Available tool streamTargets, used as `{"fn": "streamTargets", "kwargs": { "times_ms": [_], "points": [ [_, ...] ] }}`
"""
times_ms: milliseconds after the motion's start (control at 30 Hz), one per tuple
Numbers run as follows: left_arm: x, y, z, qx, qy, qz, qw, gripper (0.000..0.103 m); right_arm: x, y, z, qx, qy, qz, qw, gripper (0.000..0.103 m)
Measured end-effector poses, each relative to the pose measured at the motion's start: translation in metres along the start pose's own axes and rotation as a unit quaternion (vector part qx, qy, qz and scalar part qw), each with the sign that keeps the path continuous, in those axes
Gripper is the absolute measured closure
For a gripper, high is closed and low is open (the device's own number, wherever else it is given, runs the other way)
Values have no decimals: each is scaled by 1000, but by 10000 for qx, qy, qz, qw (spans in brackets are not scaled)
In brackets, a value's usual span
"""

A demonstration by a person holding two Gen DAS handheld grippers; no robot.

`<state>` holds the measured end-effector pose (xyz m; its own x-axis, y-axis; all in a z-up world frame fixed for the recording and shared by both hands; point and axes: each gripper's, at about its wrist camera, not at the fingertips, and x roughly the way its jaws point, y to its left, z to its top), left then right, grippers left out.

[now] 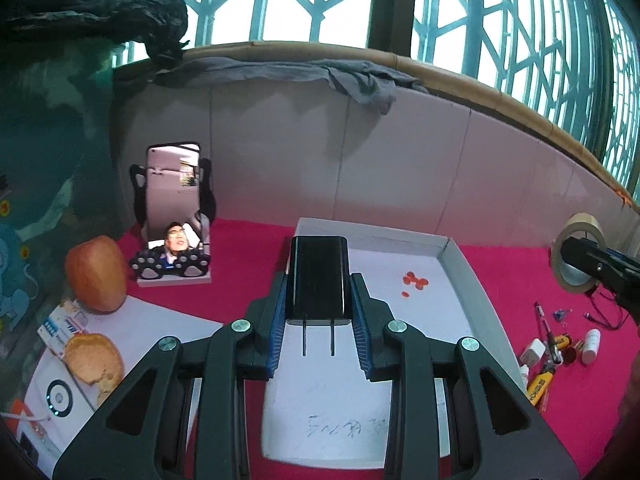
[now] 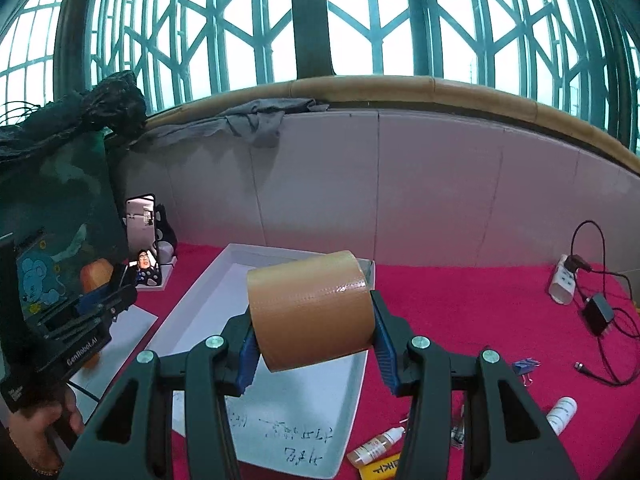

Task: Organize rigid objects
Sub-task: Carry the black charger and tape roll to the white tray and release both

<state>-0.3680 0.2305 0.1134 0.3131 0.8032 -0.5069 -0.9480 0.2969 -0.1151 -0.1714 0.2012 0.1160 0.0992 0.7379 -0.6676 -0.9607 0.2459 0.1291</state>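
Both your grippers are loaded above the white tray [image 1: 460, 264].

Your left gripper [image 1: 318, 300] pinches the black charger [image 1: 318, 280]; your right gripper [image 2: 312, 320] clamps the tape roll [image 2: 310, 308]. Only the left view shows red bits [image 1: 414, 280] in the tray; only the right shows the power strip [image 2: 562, 280].

We see bright daylight coming through the lattice windows [image 1: 320, 8], which look overexposed and white. The fisheye lens bends straight lines strongly, and the corners fall dark.

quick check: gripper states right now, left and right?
Left gripper: shut on the black two-prong wall charger, over the white cardboard tray.
Right gripper: shut on the brown roll of packing tape.
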Motion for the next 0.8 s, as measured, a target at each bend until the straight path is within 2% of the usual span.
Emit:
{"fn": "streamTargets", "kwargs": {
  "times_ms": [333, 500, 800],
  "points": [
    [41, -19, 9, 151, 374, -110, 9991, 74, 42, -3, -6, 127, 359, -39, 9993, 54],
    [62, -32, 8, 372, 612, -104, 9974, 74, 69, -5, -14, 244, 682, -66, 9973, 54],
    [115, -42, 12, 200, 1330, -212, 9907, 74, 113, -4, -17, 357, 1189, -180, 9921, 54]
  ]
}}
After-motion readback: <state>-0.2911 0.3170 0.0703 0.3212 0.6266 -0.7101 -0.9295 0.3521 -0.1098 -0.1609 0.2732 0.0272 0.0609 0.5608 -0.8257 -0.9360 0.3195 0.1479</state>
